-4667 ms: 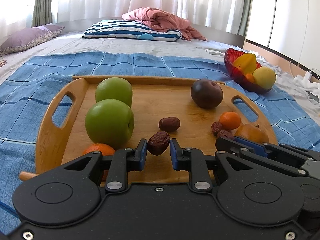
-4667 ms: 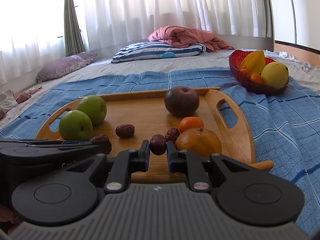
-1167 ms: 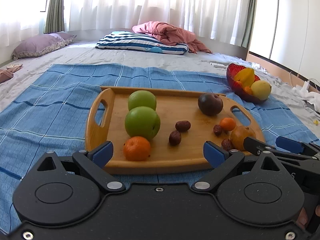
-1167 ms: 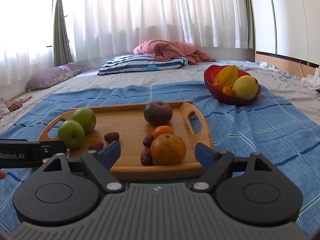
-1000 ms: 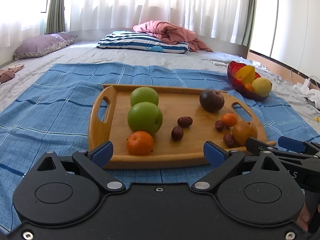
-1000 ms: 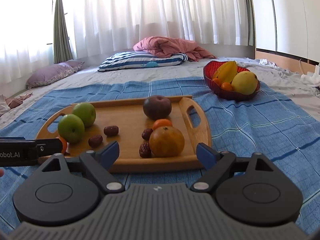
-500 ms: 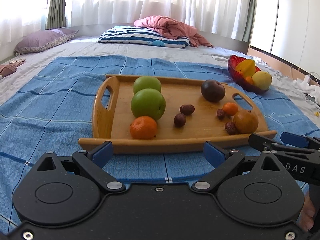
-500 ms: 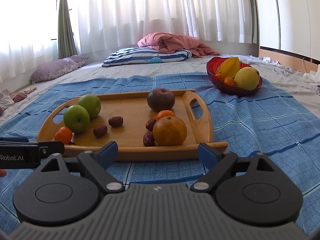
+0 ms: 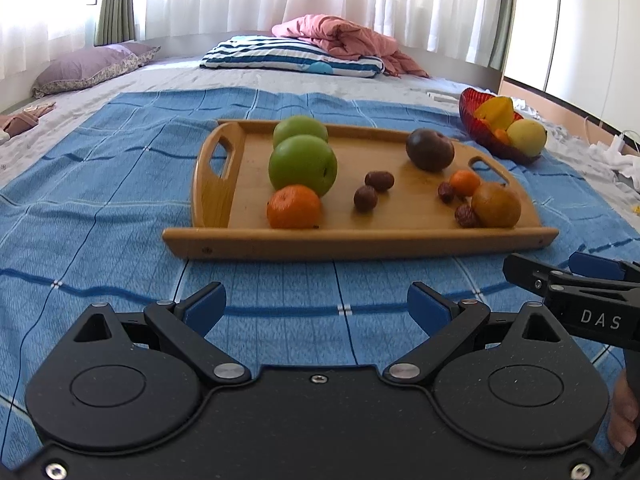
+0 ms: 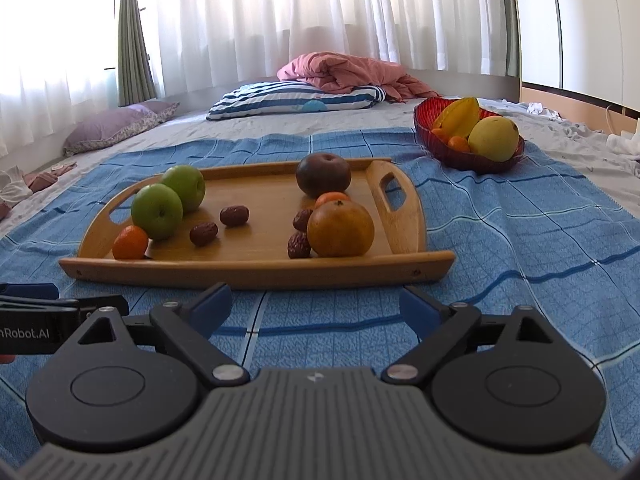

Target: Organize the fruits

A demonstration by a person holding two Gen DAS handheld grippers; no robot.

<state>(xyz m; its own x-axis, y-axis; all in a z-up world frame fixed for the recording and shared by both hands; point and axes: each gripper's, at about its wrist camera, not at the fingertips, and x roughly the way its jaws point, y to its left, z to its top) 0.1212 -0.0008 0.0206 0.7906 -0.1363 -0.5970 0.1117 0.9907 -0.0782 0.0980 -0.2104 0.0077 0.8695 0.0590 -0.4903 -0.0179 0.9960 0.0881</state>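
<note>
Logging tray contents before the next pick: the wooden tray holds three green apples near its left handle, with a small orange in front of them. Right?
Not quite: there are two green apples near the left handle of the wooden tray, not three. The small orange does sit in front of them. The left wrist view shows this plainly.

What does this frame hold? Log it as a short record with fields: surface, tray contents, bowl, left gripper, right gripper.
surface: blue checked blanket on a bed
tray contents: wooden tray holding two green apples, a small orange, four red dates, a dark plum, a small tangerine and a brownish orange
bowl: red bowl right of the tray, with yellow and orange fruit
left gripper: open, empty, short of the tray
right gripper: open, empty, short of the tray
</note>
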